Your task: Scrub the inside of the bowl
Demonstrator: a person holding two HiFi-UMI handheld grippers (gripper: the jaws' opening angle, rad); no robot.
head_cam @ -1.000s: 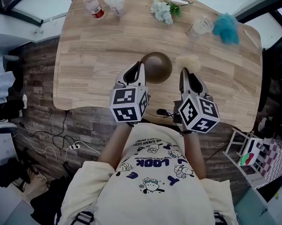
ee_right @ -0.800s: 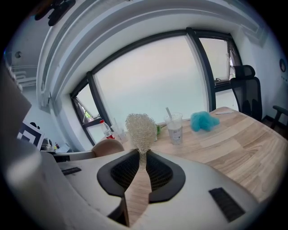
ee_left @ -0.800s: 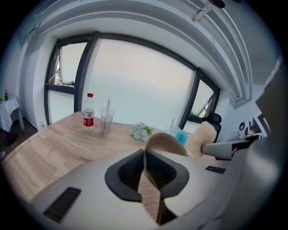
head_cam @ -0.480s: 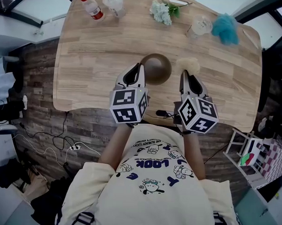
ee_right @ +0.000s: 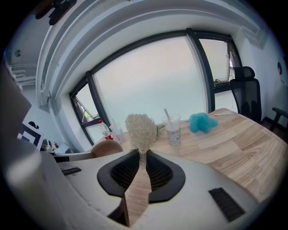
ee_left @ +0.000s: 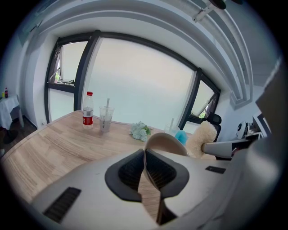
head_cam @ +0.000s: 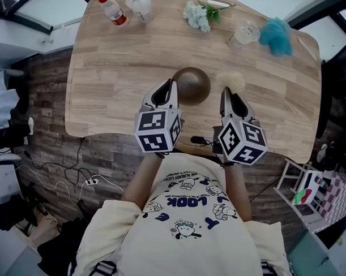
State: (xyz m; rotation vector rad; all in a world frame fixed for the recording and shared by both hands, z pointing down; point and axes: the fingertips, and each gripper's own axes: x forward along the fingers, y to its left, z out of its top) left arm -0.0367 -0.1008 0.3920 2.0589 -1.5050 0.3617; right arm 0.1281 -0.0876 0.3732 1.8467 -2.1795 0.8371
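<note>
A brown bowl (head_cam: pixel 193 84) stands tilted at the middle of the wooden table (head_cam: pixel 118 70). My left gripper (head_cam: pixel 172 83) is shut on its near left rim. In the left gripper view the thin rim of the bowl (ee_left: pixel 165 142) runs down between the jaws of the left gripper (ee_left: pixel 145 151). My right gripper (head_cam: pixel 226 89) is shut on the stem of a beige mesh scrubber (head_cam: pixel 231 79), just right of the bowl and apart from it. In the right gripper view the scrubber (ee_right: pixel 140 129) sticks up from the right gripper (ee_right: pixel 141 153), with the bowl (ee_right: pixel 107 148) to its left.
Along the far edge stand a red-capped bottle (head_cam: pixel 113 7), a clear plastic cup (head_cam: pixel 139 4), a pale flower bunch (head_cam: pixel 199 15), a second cup with a straw (head_cam: pixel 246 33) and a teal fluffy ball (head_cam: pixel 277 34). The near table edge runs just under both grippers.
</note>
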